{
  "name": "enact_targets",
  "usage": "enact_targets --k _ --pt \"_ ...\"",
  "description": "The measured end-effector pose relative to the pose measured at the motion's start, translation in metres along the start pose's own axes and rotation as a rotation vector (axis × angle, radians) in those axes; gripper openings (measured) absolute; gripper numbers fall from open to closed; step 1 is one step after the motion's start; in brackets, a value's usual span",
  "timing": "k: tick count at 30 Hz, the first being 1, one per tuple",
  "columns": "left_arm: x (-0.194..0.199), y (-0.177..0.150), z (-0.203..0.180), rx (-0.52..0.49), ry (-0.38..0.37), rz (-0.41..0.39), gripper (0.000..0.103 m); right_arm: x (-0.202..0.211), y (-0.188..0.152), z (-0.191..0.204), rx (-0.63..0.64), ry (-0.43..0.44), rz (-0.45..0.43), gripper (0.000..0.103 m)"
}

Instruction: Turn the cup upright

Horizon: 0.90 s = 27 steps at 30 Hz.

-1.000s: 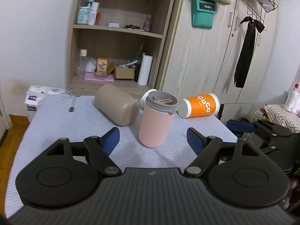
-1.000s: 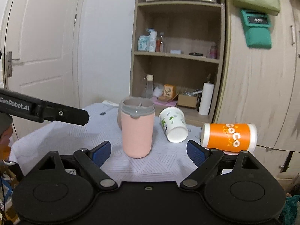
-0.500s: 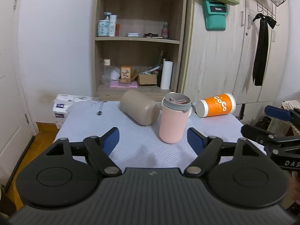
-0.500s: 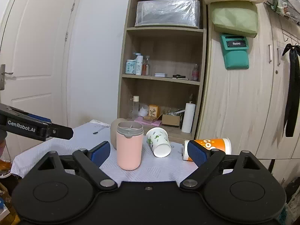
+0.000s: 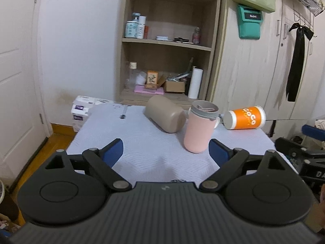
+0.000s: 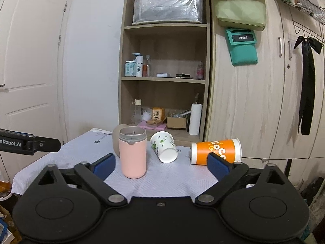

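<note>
A white-clothed table (image 6: pixel 174 183) stands before a wooden shelf (image 6: pixel 164 79). The pink cup (image 6: pixel 133 152) stands upright, mid-table. Left gripper (image 5: pixel 165 152) and right gripper (image 6: pixel 160 164) gape wide, empty.

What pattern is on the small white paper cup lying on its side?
Green leafy plant prints on the white paper cup, seen best in the right wrist view.
</note>
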State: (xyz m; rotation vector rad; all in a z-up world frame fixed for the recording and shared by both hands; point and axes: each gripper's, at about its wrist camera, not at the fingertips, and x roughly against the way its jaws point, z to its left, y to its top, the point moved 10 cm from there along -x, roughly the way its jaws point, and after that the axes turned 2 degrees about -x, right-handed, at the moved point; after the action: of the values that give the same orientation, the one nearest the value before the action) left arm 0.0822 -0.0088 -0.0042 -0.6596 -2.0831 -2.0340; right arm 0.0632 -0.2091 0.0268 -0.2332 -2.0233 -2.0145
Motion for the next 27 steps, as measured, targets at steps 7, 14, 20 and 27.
enact_targets --k 7,14,20,27 --pt "0.003 -0.003 0.005 0.003 0.024 0.006 0.102 0.0 -0.003 0.001 0.006 -0.014 0.019 0.103" --pt "0.0 -0.008 0.005 -0.006 0.029 0.049 0.103 -0.001 -0.007 0.005 0.023 -0.014 0.034 0.103" --pt "-0.005 -0.014 0.008 -0.038 0.064 0.1 0.103 -0.001 -0.005 0.005 0.04 -0.041 0.036 0.103" --pt "-0.004 -0.016 0.012 -0.034 0.095 0.128 0.103 -0.002 -0.008 0.003 0.033 -0.063 0.055 0.103"
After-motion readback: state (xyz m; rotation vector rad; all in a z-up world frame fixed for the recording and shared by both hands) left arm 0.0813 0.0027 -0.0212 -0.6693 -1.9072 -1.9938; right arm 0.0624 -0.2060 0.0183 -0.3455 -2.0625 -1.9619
